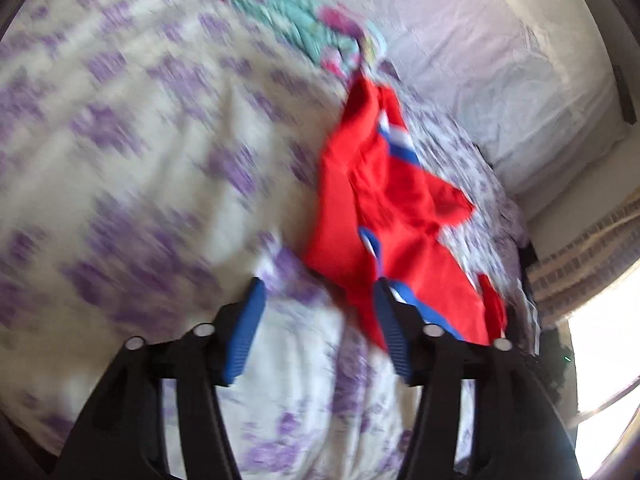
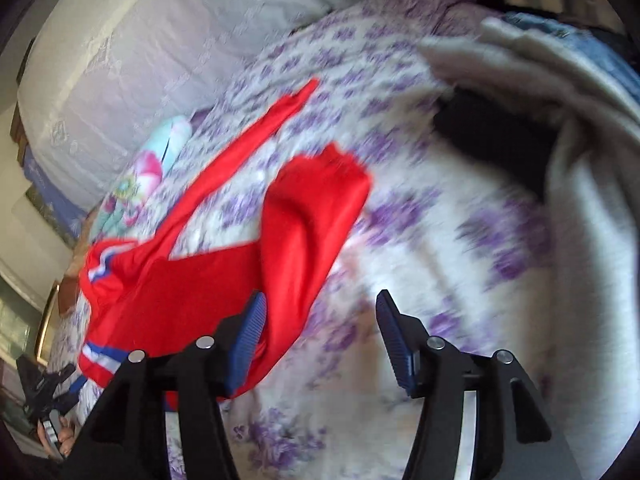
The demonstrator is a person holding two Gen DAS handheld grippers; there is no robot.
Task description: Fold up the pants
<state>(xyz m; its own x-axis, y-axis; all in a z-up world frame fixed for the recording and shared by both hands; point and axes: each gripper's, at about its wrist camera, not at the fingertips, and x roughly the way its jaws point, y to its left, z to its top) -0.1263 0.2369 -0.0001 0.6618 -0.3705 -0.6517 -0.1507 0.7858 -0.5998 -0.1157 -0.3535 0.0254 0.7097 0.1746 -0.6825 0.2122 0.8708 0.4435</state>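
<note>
Red pants (image 1: 384, 208) with blue and white stripes lie crumpled on a bed with a purple-flowered white cover (image 1: 132, 168). My left gripper (image 1: 318, 284) is open above the bed, its right finger at the near edge of the pants. In the right wrist view the pants (image 2: 224, 264) lie spread with two legs reaching away. My right gripper (image 2: 320, 300) is open, its left finger (image 2: 250, 332) over the near red cloth. The left gripper (image 2: 46, 396) shows at the lower left of that view. Both views are motion-blurred.
A turquoise and pink cloth (image 1: 296, 24) lies beyond the pants. A pale lilac pillow (image 1: 500, 72) lies at the bed's head. A grey blanket (image 2: 560, 128) and a dark item (image 2: 492, 136) lie at the right. A bright window (image 1: 608, 344) is at the right.
</note>
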